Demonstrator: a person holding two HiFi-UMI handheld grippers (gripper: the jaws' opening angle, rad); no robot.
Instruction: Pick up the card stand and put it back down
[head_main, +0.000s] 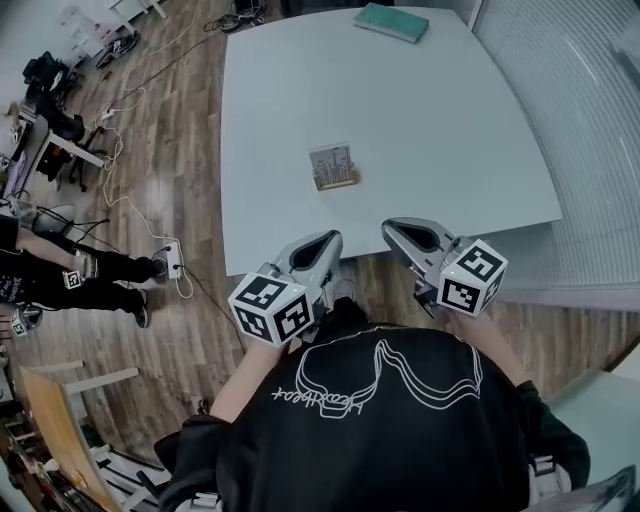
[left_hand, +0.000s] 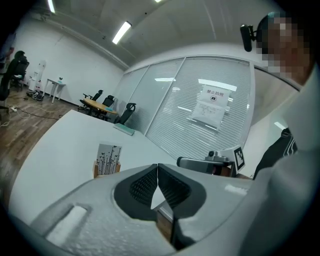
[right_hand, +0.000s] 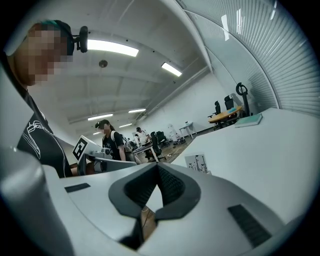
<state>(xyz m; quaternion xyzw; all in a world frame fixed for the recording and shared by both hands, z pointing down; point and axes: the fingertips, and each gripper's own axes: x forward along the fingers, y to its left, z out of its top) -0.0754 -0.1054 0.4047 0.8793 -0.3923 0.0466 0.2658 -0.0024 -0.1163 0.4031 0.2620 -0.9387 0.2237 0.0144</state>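
Observation:
The card stand (head_main: 333, 166) is a small wooden block holding a printed white card, upright on the white table (head_main: 300, 80), alone near its middle. It also shows in the left gripper view (left_hand: 107, 160) and the right gripper view (right_hand: 198, 163). My left gripper (head_main: 330, 238) hovers at the table's near edge, shut with nothing between its jaws (left_hand: 158, 167). My right gripper (head_main: 392, 228) is level with it to the right, also shut and empty (right_hand: 158, 167). Both are well short of the stand, and neither touches it.
A teal book (head_main: 391, 22) lies at the table's far edge. A glass wall with blinds (head_main: 580, 120) runs along the right. On the wood floor to the left are a power strip (head_main: 175, 258), cables and a standing person (head_main: 60, 270).

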